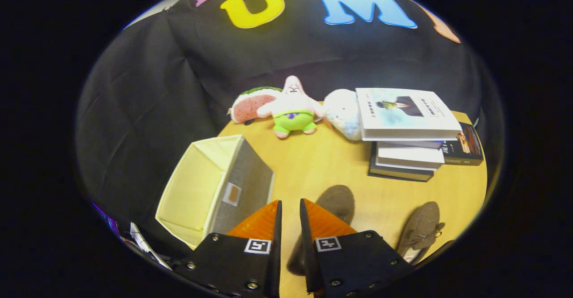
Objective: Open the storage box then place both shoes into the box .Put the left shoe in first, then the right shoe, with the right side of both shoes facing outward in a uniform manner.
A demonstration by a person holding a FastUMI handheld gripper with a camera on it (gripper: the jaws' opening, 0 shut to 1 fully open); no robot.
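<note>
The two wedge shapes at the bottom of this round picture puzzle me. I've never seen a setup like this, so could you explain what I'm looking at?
Those wedges are the two fingers of a hand-held gripper, a tool a person carries. The camera rides on it and looks forward along the fingers, through a fisheye lens that bends everything round. The fingers stand close together with a narrow gap and hold nothing.

Below is a wooden table. Left of the fingers sits a fabric storage box, its open top showing a pale lining. One brown shoe lies just ahead of the fingers, partly hidden by them; a second brown shoe lies to its right. Further back are a stack of books and three plush toys against the black cloth wall.
</note>
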